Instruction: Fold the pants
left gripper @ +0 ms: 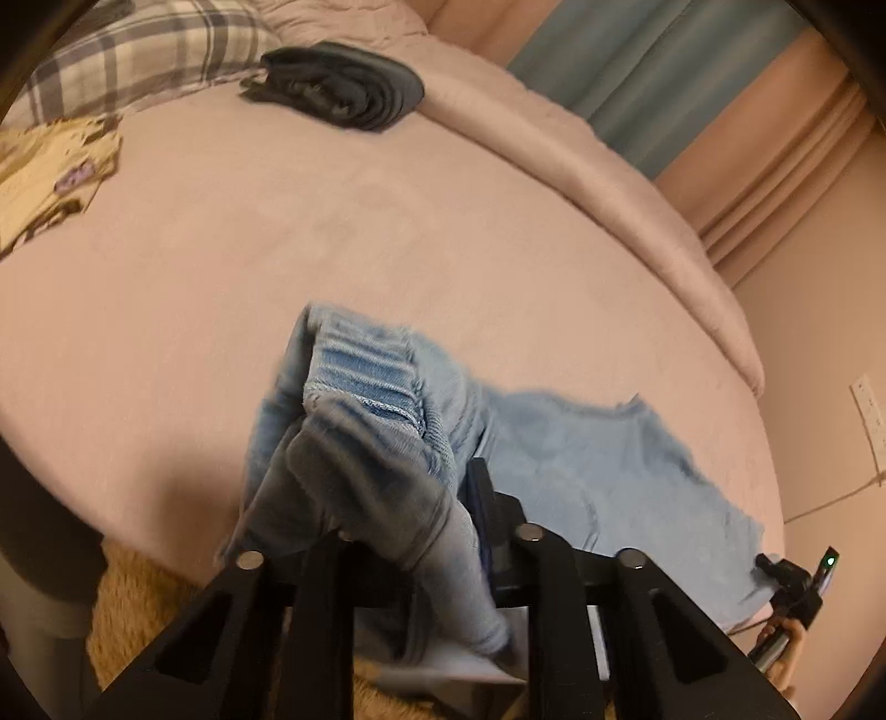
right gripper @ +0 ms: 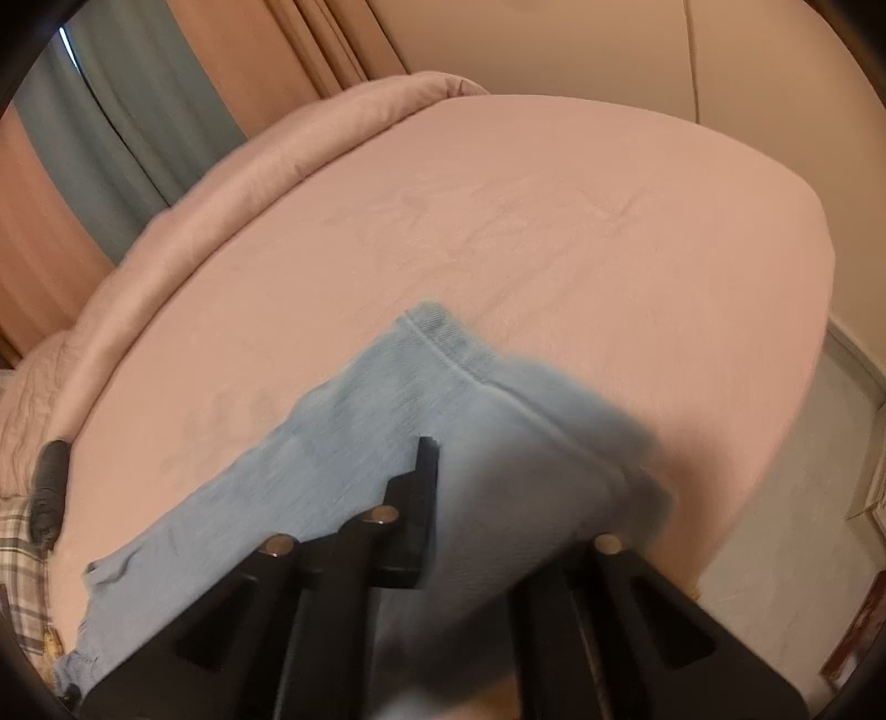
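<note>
Light blue pants [left gripper: 581, 459] lie stretched along the near edge of a pink bed [left gripper: 332, 232]. My left gripper [left gripper: 421, 498] is shut on the elastic waistband [left gripper: 365, 376], which bunches up over its fingers. My right gripper [right gripper: 498, 476] is shut on the leg-hem end of the pants [right gripper: 387, 421]; cloth drapes over its right finger, only the left finger [right gripper: 426, 465] shows. The right gripper also shows at the far edge of the left wrist view [left gripper: 797, 587].
A folded dark garment [left gripper: 343, 88] lies at the far side of the bed by a plaid pillow [left gripper: 138, 50]. A yellow patterned cloth [left gripper: 44, 183] lies at left. A rolled pink duvet [right gripper: 221, 183] lines the far edge. Curtains [right gripper: 138, 94] hang behind.
</note>
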`<state>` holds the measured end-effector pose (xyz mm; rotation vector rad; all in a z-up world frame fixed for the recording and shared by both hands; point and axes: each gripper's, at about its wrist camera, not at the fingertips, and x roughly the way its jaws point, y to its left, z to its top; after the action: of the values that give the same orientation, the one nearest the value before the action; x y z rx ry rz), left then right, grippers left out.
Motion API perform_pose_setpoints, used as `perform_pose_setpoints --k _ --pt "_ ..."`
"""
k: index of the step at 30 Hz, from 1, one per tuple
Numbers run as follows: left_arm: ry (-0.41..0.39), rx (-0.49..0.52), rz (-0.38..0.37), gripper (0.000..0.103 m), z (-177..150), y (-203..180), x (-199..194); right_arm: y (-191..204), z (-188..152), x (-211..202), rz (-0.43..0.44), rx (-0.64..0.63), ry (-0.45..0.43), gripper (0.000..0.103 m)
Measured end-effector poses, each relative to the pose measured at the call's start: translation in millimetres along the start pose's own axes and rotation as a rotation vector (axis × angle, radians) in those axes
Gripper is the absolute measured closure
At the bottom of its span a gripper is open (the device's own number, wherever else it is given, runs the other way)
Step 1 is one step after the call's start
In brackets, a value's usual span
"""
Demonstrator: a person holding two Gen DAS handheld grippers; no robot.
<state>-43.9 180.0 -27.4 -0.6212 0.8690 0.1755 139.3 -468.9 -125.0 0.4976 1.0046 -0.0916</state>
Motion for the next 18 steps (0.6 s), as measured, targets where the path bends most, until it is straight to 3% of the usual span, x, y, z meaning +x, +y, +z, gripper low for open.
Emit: perform_pose_setpoints --k 3,8,11,15,17,18 --pt "-0.044 0.035 -0.027 0.089 21.5 -15.8 -9.1 24.0 30.7 1.4 0.13 0.001 -0.006 0.099" --pt "-0.149 0.07 -0.056 0.09 40.3 -24.4 -32.8 49.9 71.0 -52.7 0.3 -0.001 -0.189 0.099" --pt "-0.059 0.086 0.004 0.09 22.2 -10.2 -15.9 47.2 52.3 -66.7 0.221 -0.045 -0.217 0.098" --pt "0.106 0.105 0.088 0.085 -17.2 13.2 21.9 10.6 6.1 -19.9 0.059 -0.071 -0.042 0.096" --pt "0.103 0.11 0.09 0.083 -26.8 16.5 20.3 -9.6 -8.8 1.6 0.012 -0.037 0.055 0.097" --pt "0.098 0.114 0.091 0.083 -28.1 16.1 17.9 -15.4 -13.3 -1.9 0.041 -0.022 0.018 0.097"
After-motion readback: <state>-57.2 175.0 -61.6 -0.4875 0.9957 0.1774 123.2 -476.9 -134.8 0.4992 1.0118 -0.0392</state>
